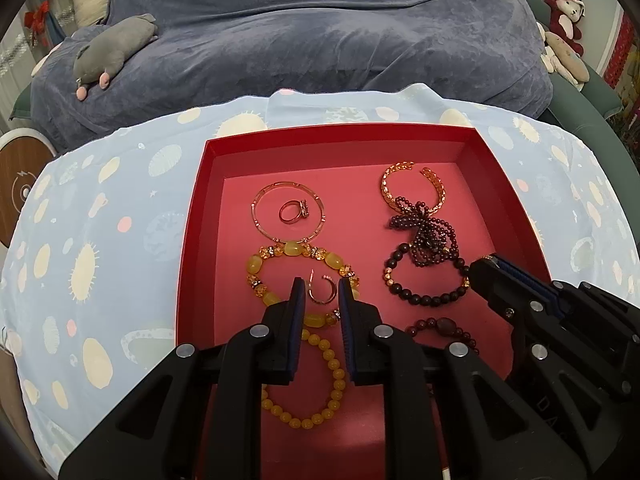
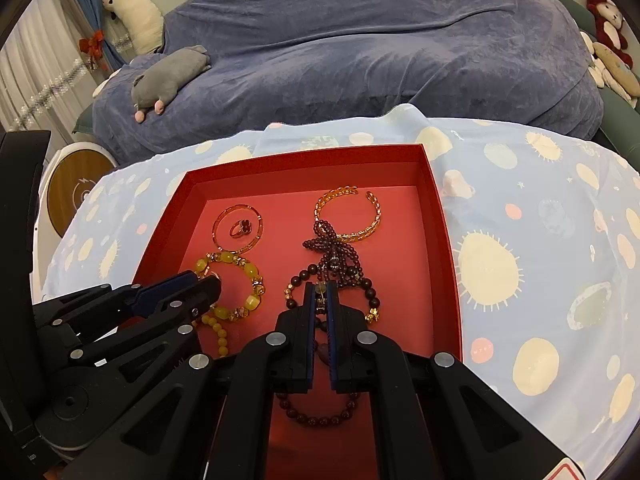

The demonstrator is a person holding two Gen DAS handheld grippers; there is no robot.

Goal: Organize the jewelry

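Observation:
A red tray [image 1: 196,216] [image 2: 444,240] holds jewelry. On its left lie a thin gold bangle [image 1: 256,204] with a ring [image 1: 294,211] inside, a chunky yellow bead bracelet [image 1: 294,249] and a plain yellow bead bracelet [image 1: 336,380]. On its right lie a gold cuff [image 1: 386,188], a dark garnet bead cluster [image 1: 428,232] and dark bead bracelets [image 1: 424,300]. My left gripper [image 1: 320,294] is slightly open around a small open gold ring [image 1: 320,292] inside the chunky bracelet. My right gripper [image 2: 320,292] is shut on a small pale earring [image 2: 320,289] over the dark bracelet [image 2: 374,294].
The tray sits on a light blue patterned cloth [image 1: 100,240]. Behind it is a sofa under a blue-grey blanket [image 1: 320,40] with a grey plush [image 1: 116,50]. Plush toys [image 1: 564,12] sit at the far right. A round wooden-topped device [image 1: 20,188] stands at the left.

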